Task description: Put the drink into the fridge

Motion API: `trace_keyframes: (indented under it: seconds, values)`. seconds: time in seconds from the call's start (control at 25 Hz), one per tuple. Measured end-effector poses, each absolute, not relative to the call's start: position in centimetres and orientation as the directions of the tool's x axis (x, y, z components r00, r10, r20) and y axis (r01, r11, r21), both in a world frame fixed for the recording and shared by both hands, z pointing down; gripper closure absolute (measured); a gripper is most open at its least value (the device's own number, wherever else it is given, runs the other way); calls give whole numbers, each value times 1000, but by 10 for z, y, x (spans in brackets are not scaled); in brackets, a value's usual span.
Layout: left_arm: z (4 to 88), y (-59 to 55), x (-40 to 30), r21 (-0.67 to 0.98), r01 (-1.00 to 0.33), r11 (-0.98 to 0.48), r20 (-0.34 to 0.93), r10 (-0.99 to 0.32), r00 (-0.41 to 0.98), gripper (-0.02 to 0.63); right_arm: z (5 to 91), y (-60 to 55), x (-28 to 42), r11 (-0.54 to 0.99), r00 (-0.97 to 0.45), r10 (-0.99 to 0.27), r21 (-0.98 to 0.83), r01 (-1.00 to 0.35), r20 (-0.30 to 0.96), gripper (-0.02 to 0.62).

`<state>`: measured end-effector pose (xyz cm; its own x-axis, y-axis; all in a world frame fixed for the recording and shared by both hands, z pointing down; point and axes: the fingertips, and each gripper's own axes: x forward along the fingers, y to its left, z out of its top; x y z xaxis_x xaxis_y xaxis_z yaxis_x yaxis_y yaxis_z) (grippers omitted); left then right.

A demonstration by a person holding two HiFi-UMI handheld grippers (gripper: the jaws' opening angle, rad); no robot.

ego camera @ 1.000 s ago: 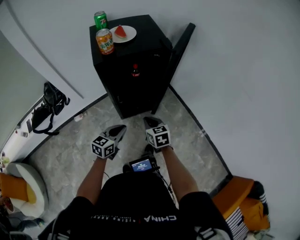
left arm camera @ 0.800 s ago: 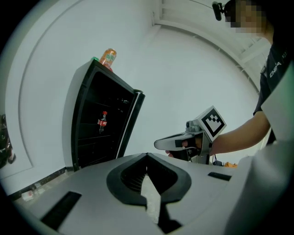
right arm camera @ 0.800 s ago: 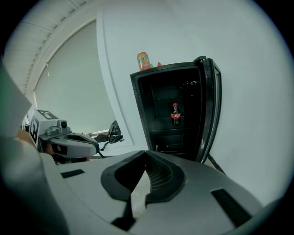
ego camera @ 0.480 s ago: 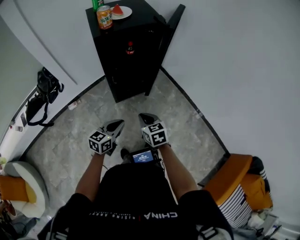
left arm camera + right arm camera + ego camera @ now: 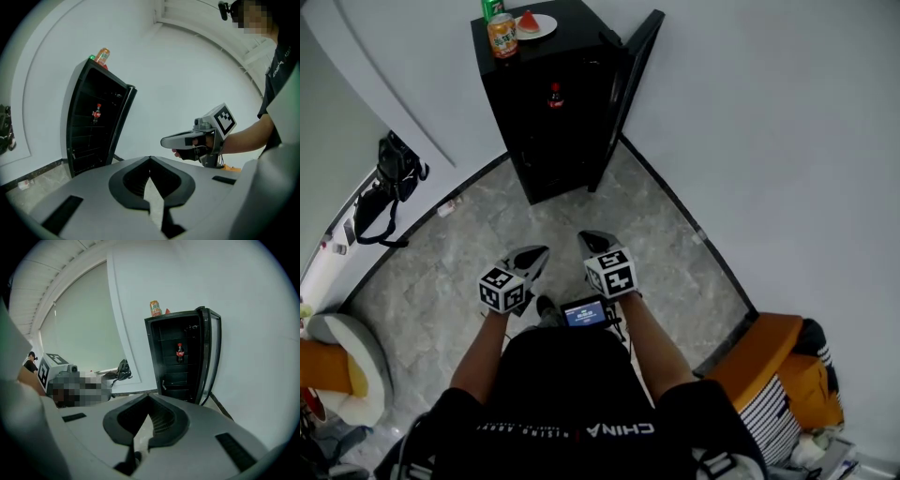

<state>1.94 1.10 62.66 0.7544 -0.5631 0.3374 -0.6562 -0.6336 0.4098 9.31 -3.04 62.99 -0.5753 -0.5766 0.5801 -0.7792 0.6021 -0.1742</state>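
Cola bottle [image 5: 554, 96]: on a shelf inside the open black fridge [image 5: 525, 150] | left gripper [image 5: 538, 252], right gripper [image 5: 590, 237]: both clenched, empty, well apart from bottle

The person wears a black short-sleeved T-shirt [image 5: 572, 394] with white block lettering [image 5: 619, 431] across the shoulders. A small black device with a lit blue screen [image 5: 585, 313] sits at the chest, with thin dark cables beside it. The left gripper [image 5: 544, 250] and right gripper [image 5: 583, 235] are smooth grey shells with black-lined tapered jaws, each bearing a white cube with black square markers [image 5: 503, 289].
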Motion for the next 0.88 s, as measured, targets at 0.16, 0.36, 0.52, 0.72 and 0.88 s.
trace_keyframes:
  seconds: [0.16,0.36,0.52,0.72,0.88]
  values:
    - [615,17,35,454,-616,-643,290,-547,785,595,626,-37,105,603,-573,-599,-155,-782,560,581]
    - [606,7,35,419,-669,-614,291,-607,739,595,621,-42,110,619,-581,-598,-143,-772,552,581]
    - [609,6,35,375,-707,-599,329,-628,706,595,618,-46,108,637,-598,-588,-142,-757,545,581]
    - [607,1,37,352,-725,-592,336,-643,688,595,616,-50,110,649,-607,-582,-141,-748,542,581]
    - [607,-3,39,350,-726,-592,338,-643,688,595,615,-49,113,648,-606,-568,-151,-746,556,581]
